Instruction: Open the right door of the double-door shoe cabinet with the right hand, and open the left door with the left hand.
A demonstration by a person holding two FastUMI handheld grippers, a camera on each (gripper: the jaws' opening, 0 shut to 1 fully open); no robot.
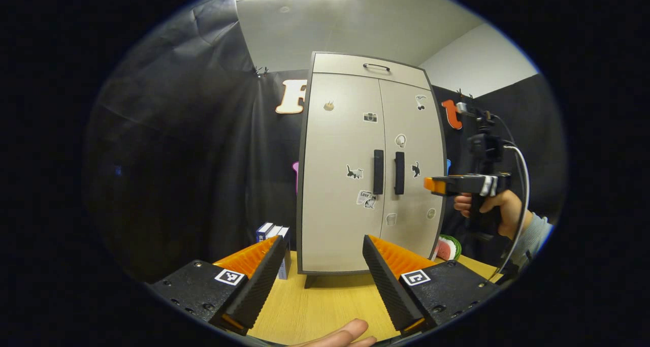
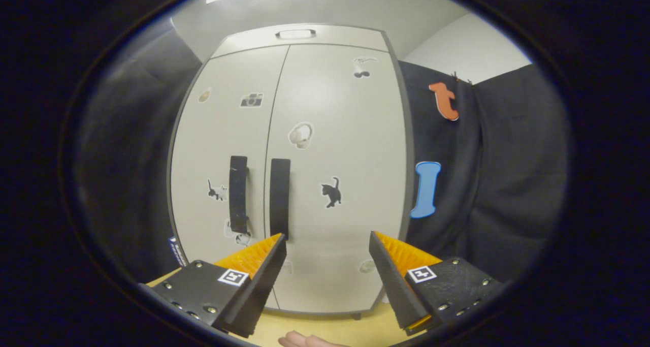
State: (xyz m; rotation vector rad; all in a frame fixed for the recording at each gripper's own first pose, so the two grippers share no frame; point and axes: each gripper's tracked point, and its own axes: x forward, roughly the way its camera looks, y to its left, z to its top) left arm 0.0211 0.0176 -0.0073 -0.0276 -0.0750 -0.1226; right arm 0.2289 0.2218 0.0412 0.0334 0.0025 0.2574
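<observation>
The pale grey shoe cabinet stands upright on the wooden table, both doors closed. Two dark vertical handles sit side by side at the middle seam: the left door handle and the right door handle. My left gripper is open, well short of the cabinet front. My right gripper, held by a hand, hovers near the cabinet's right edge at handle height. In the right gripper view it is open close to the right door, with the right door handle just above its left finger and the left door handle beside that.
Small blue and white boxes stand on the table left of the cabinet. A watermelon-slice object lies at its right foot. A drawer handle tops the cabinet. Black cloth walls close in behind and on both sides.
</observation>
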